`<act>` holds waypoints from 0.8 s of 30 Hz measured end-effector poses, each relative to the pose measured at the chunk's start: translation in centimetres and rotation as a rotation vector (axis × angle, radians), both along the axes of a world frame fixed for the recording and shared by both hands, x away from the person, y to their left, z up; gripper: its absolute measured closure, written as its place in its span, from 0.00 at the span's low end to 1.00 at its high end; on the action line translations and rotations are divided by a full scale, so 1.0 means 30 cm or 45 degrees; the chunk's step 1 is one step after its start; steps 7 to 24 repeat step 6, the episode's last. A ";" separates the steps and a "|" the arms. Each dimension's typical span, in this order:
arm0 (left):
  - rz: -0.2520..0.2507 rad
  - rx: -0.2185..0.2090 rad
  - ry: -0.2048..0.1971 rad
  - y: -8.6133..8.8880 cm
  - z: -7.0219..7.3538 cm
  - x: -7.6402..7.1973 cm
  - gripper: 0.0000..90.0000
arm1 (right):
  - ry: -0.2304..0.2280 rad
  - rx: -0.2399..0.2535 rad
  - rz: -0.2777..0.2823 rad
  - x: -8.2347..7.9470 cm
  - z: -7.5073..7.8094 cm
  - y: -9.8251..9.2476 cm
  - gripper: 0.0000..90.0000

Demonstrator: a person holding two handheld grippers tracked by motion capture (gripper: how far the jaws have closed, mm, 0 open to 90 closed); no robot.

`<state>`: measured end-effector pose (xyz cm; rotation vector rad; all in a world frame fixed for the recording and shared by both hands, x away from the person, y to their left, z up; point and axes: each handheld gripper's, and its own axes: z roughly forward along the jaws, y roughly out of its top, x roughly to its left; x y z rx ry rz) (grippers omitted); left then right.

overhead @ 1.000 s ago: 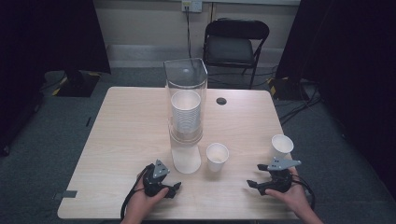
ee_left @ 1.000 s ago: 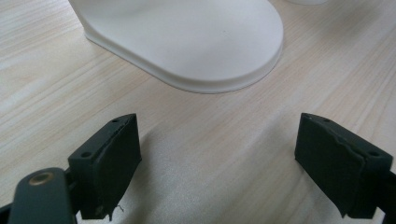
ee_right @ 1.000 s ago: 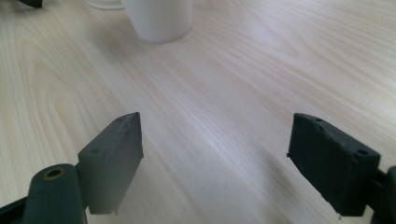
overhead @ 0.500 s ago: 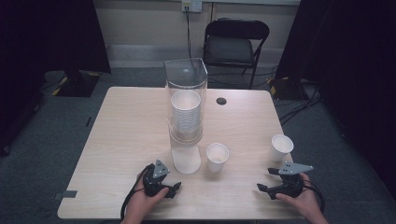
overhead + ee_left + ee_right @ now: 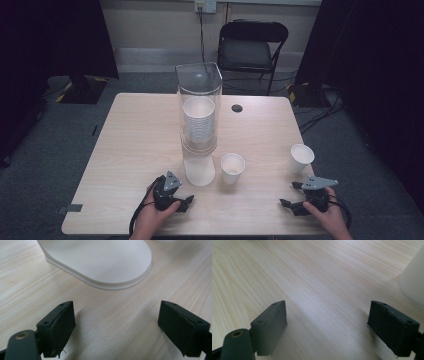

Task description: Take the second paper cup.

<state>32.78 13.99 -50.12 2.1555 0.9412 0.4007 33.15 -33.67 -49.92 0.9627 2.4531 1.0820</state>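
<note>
Light wood bench (image 5: 135, 150), seen from above. Clear tall cup dispenser (image 5: 199, 107) standing mid-bench with a stack of white cups (image 5: 198, 125) inside, sitting on a white rounded base (image 5: 199, 172) that sticks out toward the near edge. Loose paper cup (image 5: 232, 167) upright just right of that base, not touching it. Second paper cup (image 5: 301, 157) upright way over by the right edge, well apart from the first. Small dark round thing (image 5: 237, 108) on the far side of the bench, too small to make out.

Left claw (image 5: 187, 202) low at the near edge, held in a hand (image 5: 155, 220), just in front of the white base. From the left gripper view: left claw (image 5: 117, 325) spread wide, nothing between the jaws, only bare wood and the base (image 5: 105, 262) right ahead.

Right claw (image 5: 286, 204) near the right front corner, gripped by the other hand (image 5: 330, 217), just short of the second cup. From the right gripper view: right claw (image 5: 328, 325) also spread wide and holding nothing, with the side of a white cup (image 5: 413, 277) off by one jaw, not touching.

Black folding chair (image 5: 252, 47) behind the bench, grey carpet (image 5: 60, 130) all around.
</note>
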 end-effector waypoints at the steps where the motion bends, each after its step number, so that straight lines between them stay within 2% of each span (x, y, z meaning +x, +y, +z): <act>1: 0.000 0.000 0.000 0.000 0.000 0.000 0.15 | -0.006 -0.014 -0.002 -0.001 0.000 0.003 0.16; 24: 0.000 -0.001 0.000 0.000 0.000 0.000 0.15 | -0.004 -0.015 -0.002 -0.001 0.000 0.004 0.15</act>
